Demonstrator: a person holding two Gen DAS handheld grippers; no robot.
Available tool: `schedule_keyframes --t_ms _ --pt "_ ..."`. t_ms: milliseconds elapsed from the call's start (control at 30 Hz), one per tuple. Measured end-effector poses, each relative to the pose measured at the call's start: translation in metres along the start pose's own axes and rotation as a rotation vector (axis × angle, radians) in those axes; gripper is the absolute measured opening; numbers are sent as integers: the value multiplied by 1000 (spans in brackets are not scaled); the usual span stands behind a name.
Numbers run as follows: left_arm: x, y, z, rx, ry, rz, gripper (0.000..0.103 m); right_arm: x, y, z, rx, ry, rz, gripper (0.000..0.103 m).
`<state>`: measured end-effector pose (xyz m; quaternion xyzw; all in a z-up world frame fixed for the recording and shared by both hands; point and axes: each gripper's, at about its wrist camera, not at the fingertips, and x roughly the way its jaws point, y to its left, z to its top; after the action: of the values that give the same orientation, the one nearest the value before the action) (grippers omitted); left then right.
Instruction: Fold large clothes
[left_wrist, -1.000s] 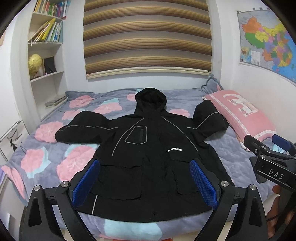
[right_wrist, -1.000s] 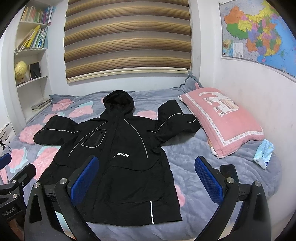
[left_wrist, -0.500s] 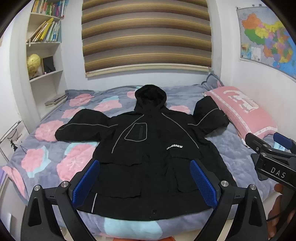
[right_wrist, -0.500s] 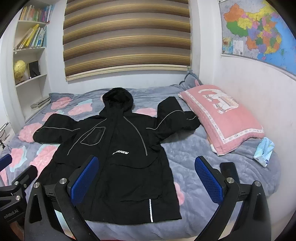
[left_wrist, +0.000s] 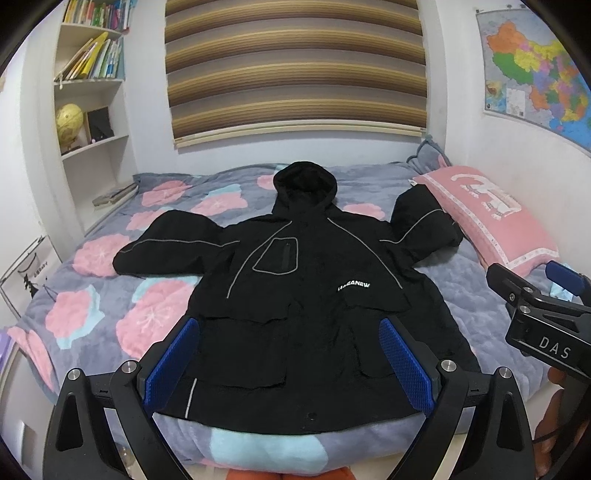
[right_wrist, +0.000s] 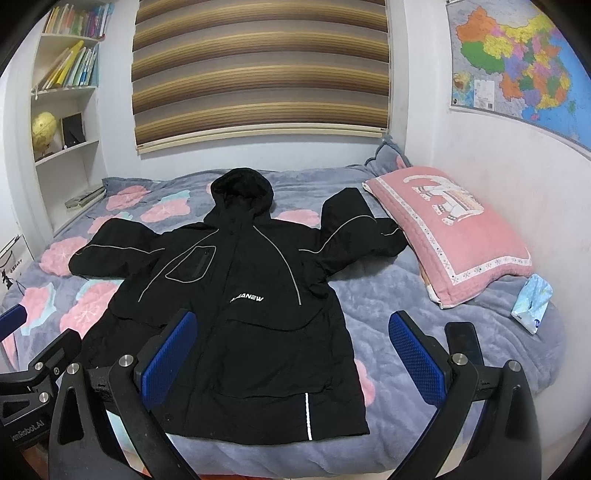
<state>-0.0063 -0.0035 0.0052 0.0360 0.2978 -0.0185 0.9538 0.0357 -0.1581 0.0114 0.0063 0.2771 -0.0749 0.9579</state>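
Black and unfolded, the hooded jacket (left_wrist: 295, 295) is lying front-up across the flowered bedspread (left_wrist: 110, 295), hood pointing toward the striped blind (left_wrist: 295, 66), both sleeves spread sideways and the hem sitting at the near edge of the bed. Nothing is looking folded yet, so I am judging the task as barely begun: sleeves, sides and body are all waiting to be turned in. One sleeve end is lying against the pink pillow (right_wrist: 450, 229). Both tools are hanging in the air near the foot of the bed, well apart from the cloth and gripping nothing. The left gripper (left_wrist: 291, 362) is standing with its blue pads wide apart, framing the jacket's lower half. The right gripper (right_wrist: 291, 362) is likewise spread wide, aiming over the hem corner and the bare bedspread beside it
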Motion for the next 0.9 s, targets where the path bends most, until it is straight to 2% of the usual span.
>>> schedule_keyframes --t_ms 600,900 --pt "8 5 0 -12 21 8 98 -1 11 -5 -47 0 -12 103" --pt "-3 6 -2 -9 -2 16 98 -12 11 -6 -49 -15 -5 103"
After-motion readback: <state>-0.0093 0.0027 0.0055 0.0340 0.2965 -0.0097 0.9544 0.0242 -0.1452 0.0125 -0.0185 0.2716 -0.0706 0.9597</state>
